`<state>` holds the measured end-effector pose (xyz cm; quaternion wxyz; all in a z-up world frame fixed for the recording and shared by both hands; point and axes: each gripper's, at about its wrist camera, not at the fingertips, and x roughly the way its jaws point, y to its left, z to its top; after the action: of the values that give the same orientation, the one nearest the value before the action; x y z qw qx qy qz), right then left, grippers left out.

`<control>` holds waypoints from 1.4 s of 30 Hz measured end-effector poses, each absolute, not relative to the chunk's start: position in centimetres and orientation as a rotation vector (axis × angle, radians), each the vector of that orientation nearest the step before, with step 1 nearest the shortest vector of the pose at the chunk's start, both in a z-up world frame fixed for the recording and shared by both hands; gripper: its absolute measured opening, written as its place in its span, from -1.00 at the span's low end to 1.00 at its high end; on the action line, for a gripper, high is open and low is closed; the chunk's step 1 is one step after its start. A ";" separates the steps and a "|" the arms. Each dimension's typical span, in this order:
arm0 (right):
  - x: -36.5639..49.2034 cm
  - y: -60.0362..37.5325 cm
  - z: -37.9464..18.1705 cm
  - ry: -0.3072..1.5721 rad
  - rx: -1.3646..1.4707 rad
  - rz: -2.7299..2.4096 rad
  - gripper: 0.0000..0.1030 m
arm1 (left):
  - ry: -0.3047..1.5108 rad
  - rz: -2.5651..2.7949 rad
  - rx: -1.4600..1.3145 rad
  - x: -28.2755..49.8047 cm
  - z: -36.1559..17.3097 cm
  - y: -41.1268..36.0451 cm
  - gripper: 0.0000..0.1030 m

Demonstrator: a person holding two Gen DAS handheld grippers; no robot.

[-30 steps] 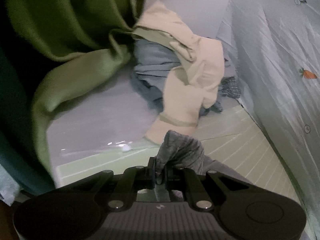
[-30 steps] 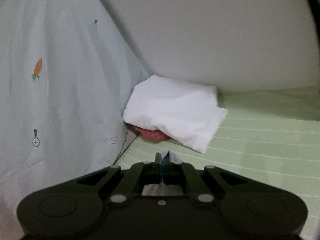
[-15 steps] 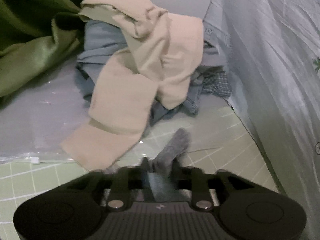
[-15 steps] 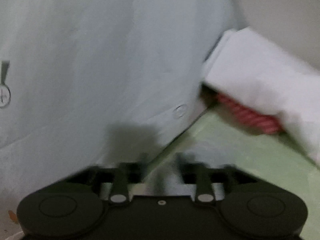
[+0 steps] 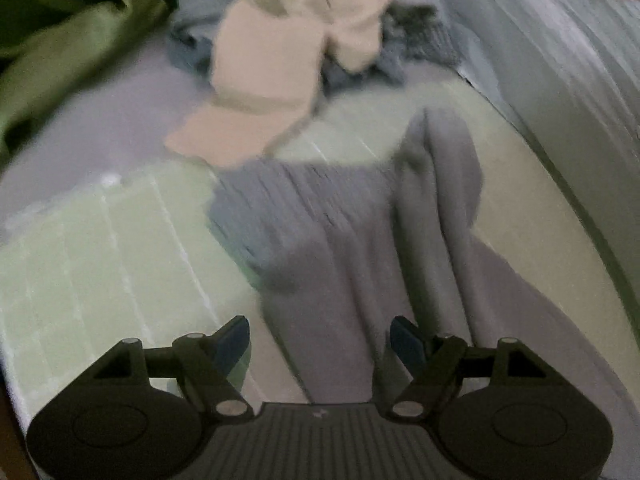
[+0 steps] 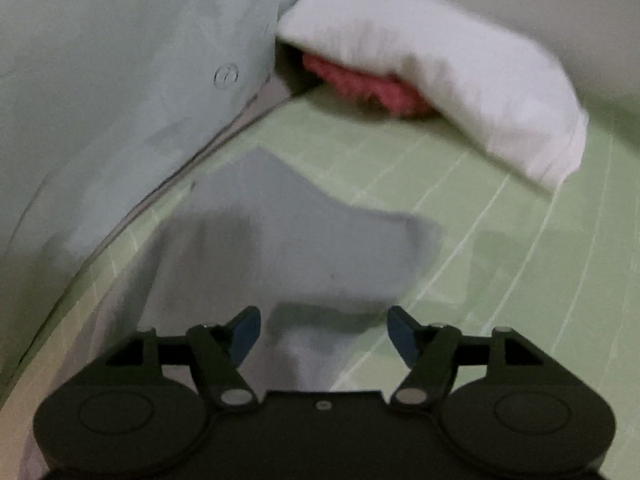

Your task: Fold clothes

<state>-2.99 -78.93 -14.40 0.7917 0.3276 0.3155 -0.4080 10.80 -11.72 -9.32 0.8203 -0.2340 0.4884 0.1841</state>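
Observation:
A grey garment (image 5: 352, 240) lies rumpled on the pale green lined mat (image 5: 100, 248), stretching away from my left gripper (image 5: 320, 340), which stands open just above its near end with nothing held. In the right wrist view the same grey garment (image 6: 280, 240) lies flat on the mat (image 6: 500, 280) ahead of my right gripper (image 6: 324, 332), also open and empty. Both views are blurred by motion.
A heap of clothes, with a beige garment (image 5: 296, 60) on top of blue-grey ones (image 5: 192, 40), lies at the far end, beside green fabric (image 5: 60, 60). A pale printed sheet (image 5: 560, 60) hangs along the side. A folded white cloth (image 6: 440, 80) covers something red (image 6: 360, 84).
Both grippers were shut on the grey garment and have opened, letting it drop onto the mat. It now lies spread out in front of them.

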 end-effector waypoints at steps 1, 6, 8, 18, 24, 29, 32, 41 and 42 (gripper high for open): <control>-2.6 -78.7 -14.5 0.686 0.706 -0.873 0.38 | 1.041 0.377 -0.508 11.0 -9.6 -12.1 0.52; -1.1 -78.2 -14.7 0.715 0.661 -0.863 -0.05 | 1.039 0.360 -0.496 11.9 -10.1 -13.4 0.51; -0.8 -78.3 -14.8 0.730 0.624 -0.838 -0.63 | 1.036 0.370 -0.465 12.0 -10.2 -13.6 0.16; -8.4 -77.2 -14.5 0.749 0.580 -0.836 -0.94 | 1.030 0.363 -0.432 10.1 -10.7 -12.3 -0.84; -18.7 -75.7 -14.2 0.763 0.606 -0.956 -0.94 | 1.059 0.295 -0.420 5.5 -10.7 -11.4 -0.85; -22.9 -74.4 -13.7 0.797 0.565 -0.947 -0.82 | 1.071 0.232 -0.388 3.4 -10.3 -11.3 -0.73; -22.9 -73.3 -12.5 0.783 0.492 -0.963 -0.35 | 1.046 0.220 -0.378 3.6 -9.2 -11.2 -0.60; -15.6 -71.8 -10.5 0.651 0.518 -0.839 0.04 | 0.929 0.179 -0.293 7.5 -6.2 -12.2 0.09; -14.2 -71.9 -10.8 0.649 0.540 -0.814 0.03 | 0.921 0.170 -0.292 8.3 -6.1 -12.4 0.13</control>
<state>-14.23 -71.91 -10.76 0.8329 0.2549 0.3064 -0.3838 8.30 -12.38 -6.07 0.8821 -0.1402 0.4423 0.0816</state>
